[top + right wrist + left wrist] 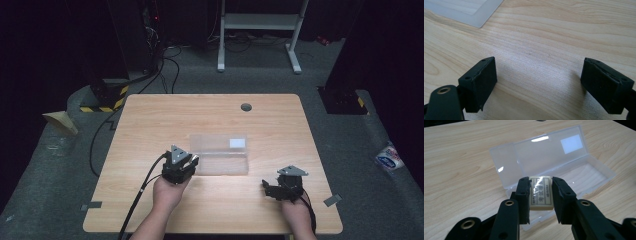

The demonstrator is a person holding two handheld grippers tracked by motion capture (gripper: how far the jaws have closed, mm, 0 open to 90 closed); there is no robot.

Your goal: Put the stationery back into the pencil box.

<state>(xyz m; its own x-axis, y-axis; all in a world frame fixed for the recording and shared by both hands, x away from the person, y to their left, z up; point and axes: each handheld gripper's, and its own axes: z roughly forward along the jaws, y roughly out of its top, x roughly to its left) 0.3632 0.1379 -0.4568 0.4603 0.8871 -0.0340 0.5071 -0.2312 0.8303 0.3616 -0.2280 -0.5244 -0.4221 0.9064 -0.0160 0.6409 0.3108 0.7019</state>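
Observation:
A clear plastic pencil case [220,154] lies open in the middle of the wooden table, lid folded back; a white label [572,143] marks the lid. My left gripper [541,191] is shut on a cream eraser [541,193] with printed characters and holds it over the near left end of the case's tray [584,178]. In the high view the left gripper [192,161] sits at the case's left end. My right gripper [539,85] stands open just above bare wood, nothing between its jaws. It shows in the high view as the right gripper [267,189], near the table's front right.
The case's corner [471,12] lies ahead and to the left of the right gripper. A round grommet hole [246,107] sits near the table's far edge. Cables [137,195] trail off the front left. A white desk frame [260,30] stands beyond the table.

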